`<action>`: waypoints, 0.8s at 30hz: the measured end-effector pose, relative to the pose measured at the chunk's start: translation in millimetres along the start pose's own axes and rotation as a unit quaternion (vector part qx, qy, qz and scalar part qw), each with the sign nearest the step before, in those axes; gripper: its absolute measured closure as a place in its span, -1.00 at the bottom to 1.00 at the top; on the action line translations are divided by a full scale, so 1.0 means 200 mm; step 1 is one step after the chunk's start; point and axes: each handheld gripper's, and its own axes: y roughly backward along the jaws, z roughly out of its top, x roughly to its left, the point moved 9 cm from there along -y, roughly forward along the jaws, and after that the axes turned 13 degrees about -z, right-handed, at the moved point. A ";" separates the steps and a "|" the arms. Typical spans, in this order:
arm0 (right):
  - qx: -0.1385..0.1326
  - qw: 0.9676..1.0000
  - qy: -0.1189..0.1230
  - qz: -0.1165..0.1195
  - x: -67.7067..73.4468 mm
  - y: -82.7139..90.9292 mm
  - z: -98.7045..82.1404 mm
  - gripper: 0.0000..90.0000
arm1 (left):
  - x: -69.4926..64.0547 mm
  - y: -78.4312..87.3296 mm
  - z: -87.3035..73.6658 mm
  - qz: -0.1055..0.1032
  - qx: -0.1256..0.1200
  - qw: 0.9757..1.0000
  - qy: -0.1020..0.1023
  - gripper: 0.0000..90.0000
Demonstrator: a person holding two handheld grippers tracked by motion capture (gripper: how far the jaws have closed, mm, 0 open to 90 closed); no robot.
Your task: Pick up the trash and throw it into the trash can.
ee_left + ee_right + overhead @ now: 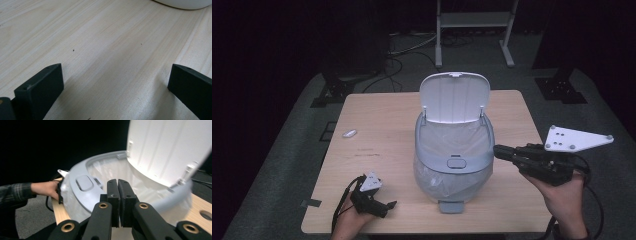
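The bin is sitting mid-table with its lid standing up. The right gripper, jaws squeezed together, is pointing at its rim. The left gripper, jaws wide apart, is lying beside it.

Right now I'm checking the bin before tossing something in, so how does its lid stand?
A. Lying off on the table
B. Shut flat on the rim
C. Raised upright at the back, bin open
C: the white lid stands raised behind the lined trash bin, leaving the opening clear.
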 end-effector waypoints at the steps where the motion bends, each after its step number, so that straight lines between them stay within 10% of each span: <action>1: 0.000 1.000 0.000 0.000 0.00 0.00 0.00 0.93 | 0.00 0.00 0.00 0.000 0.000 1.000 0.000 -1.00; 24: 0.075 0.992 -0.027 -0.100 -0.21 0.01 -0.45 0.01 | 0.00 0.00 0.00 0.000 0.001 1.000 0.000 -1.00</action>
